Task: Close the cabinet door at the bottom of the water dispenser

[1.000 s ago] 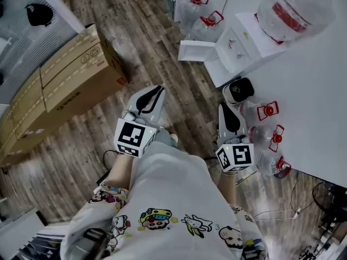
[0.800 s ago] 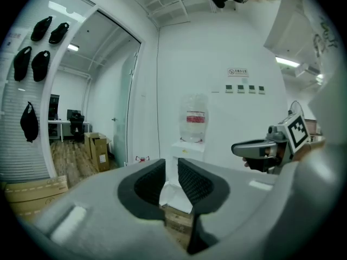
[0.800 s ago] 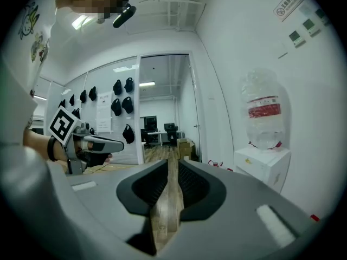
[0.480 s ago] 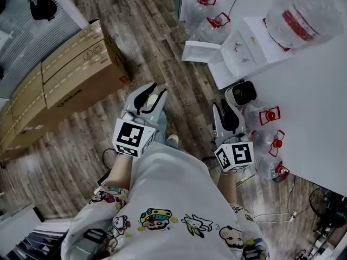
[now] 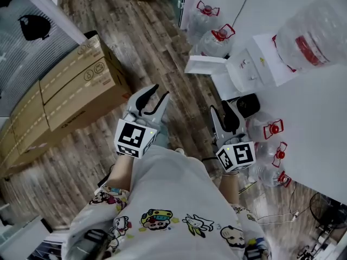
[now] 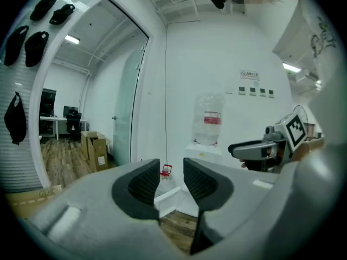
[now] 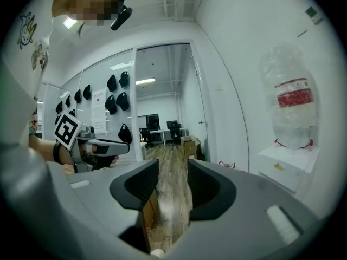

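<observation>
Holding left hand-held gripper (image 5: pixel 159 92) and right hand-held gripper (image 5: pixel 221 111) apart, jaws just opening, nothing between; judging cabinet door (image 5: pixel 205 65) light, rigid, swinging easily, best pushing near its free edge.

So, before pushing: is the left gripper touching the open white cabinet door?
Apart. Head view shows wooden floor between left gripper and white cabinet door; the gripper's empty fingers have just been opening.

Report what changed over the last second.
Both the left gripper and right gripper advanced toward the water dispenser, and their jaws have just been opening, with nothing between them. Nothing was grasped or released. The cabinet door stays open.
</observation>
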`<state>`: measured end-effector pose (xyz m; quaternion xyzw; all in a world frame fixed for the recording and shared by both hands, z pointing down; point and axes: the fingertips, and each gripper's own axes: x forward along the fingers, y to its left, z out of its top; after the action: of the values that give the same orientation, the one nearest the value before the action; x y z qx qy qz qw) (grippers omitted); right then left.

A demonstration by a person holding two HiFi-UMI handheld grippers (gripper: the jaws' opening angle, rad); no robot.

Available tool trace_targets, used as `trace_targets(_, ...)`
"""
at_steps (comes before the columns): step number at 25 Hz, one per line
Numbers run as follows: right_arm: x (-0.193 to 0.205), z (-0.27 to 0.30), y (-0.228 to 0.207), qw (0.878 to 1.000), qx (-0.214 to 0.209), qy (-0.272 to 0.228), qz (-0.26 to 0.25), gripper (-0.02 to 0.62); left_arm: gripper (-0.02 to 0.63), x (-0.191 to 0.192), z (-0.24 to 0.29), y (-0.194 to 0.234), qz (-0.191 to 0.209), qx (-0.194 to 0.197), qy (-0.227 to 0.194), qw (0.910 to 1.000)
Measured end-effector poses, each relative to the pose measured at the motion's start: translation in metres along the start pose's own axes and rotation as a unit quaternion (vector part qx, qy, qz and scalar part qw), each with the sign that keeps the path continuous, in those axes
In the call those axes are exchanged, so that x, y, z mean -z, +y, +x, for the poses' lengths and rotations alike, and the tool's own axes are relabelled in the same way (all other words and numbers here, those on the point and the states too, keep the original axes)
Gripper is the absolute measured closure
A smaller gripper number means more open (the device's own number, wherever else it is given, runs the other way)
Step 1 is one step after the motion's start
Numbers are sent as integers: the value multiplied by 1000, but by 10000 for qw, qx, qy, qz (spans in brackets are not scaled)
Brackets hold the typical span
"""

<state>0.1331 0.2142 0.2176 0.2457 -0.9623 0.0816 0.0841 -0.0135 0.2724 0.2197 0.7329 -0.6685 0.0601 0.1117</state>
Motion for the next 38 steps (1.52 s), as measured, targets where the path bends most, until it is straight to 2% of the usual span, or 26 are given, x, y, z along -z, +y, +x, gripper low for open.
trace_targets(9, -16, 105, 1, 9995, 279, 43, 142, 407, 448, -16, 38, 99, 116, 271, 109, 9995)
trace_targets(16, -29, 141, 3, 9973, 673, -81, 296, 402, 434, -19, 46, 147, 33, 453, 99, 9989)
trace_targets(22, -21, 146, -1, 9944, 968, 35, 417, 399, 428, -8, 52, 164, -95, 507, 201, 9985)
trace_targets(27, -8, 153, -17, 9928, 1043, 119, 585, 397, 428, -1, 68, 166, -142, 534, 274, 9981)
trace_targets(33, -7, 180, -48, 9915, 1069, 81, 733, 396, 428, -2, 104, 178, -123, 552, 355, 9978)
trace_targets(38, -13, 212, -84, 9894, 1174, 99, 853, 396, 428, -18, 151, 193, -59, 668, 337, 9972)
